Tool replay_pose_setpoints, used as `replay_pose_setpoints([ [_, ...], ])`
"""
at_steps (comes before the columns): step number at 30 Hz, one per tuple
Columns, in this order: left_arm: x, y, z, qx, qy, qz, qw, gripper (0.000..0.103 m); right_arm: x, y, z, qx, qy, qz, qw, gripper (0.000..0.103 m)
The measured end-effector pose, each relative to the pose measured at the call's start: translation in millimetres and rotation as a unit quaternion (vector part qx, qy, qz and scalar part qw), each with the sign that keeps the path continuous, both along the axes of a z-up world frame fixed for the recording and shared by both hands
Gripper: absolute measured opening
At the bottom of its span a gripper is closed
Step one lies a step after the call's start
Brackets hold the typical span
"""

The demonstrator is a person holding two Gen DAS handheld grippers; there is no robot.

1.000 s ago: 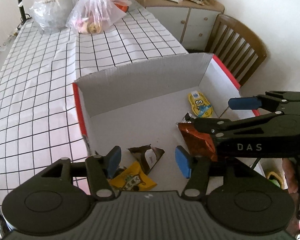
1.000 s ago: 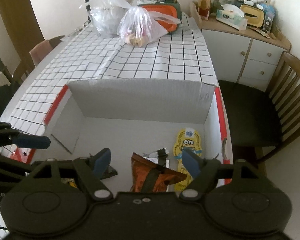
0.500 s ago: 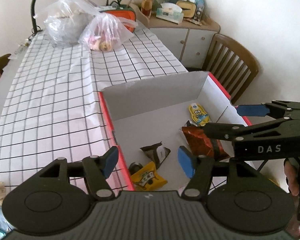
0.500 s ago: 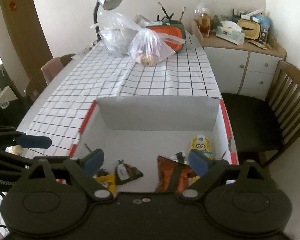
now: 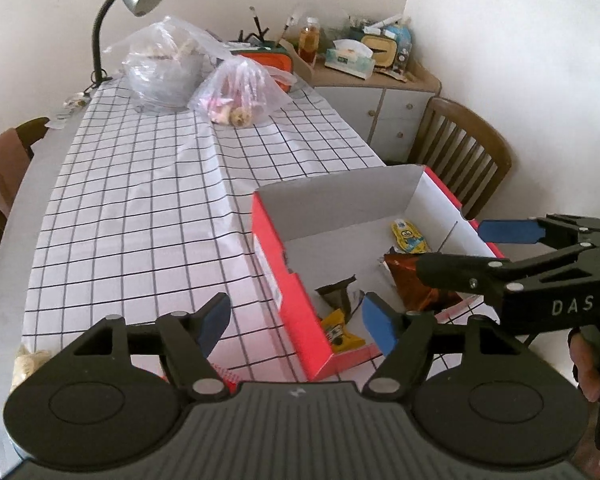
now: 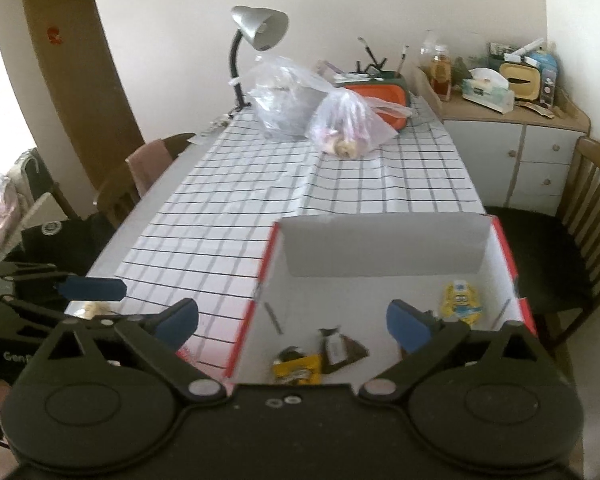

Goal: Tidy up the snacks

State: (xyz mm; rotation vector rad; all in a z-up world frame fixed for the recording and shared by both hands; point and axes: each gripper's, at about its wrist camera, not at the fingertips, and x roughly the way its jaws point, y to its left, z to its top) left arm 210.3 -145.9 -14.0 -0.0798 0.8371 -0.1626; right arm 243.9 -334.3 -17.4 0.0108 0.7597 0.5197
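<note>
4 snack packets lie loose on the floor of the red box [image 5: 278, 276] at the bench's near right corner: a yellow packet [image 6: 298, 368], a dark packet [image 6: 340, 350], a cartoon packet [image 6: 462, 304] and an orange-brown bag [image 5: 416, 284]. The left gripper [image 5: 296, 322] and right gripper [image 6: 294, 320] hang above it, jaws opening with nothing between them, probably free for another snack.

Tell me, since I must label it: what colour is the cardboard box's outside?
Red outside, white inside; the open cardboard box shows this best in the left wrist view.
</note>
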Motion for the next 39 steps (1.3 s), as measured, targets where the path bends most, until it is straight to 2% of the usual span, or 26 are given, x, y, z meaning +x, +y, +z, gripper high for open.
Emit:
replay_pose_setpoints([
  [2,-7,10,2,-0.004,-0.004,0.003,1.0000,0.080,-6,8,2,0.005,0.000,0.003,1.000,0.101],
  [11,-31,55,3,-0.017,-0.015,0.013,0.9997,0.086,-29,48,4,0.015,-0.002,0.021,1.000,0.101],
  [17,-46,88,-5,-0.034,-0.012,0.022,0.9991,0.096,-41,77,0,0.018,0.004,0.031,0.999,0.102],
  [22,-61,121,-17,-0.039,0.000,0.034,0.9986,0.098,-52,102,-10,0.013,0.015,0.041,0.999,0.102],
  [27,-75,165,-34,-0.040,0.020,0.070,0.9965,0.098,-59,124,-22,0.008,0.033,0.043,0.998,0.102],
  [33,-87,216,-49,-0.043,0.041,0.130,0.9898,0.098,-64,147,-35,0.003,0.048,0.046,0.998,0.102],
  [39,-85,252,-67,-0.038,0.080,0.202,0.9753,0.098,-60,163,-53,-0.001,0.078,0.042,0.996,0.102],
])
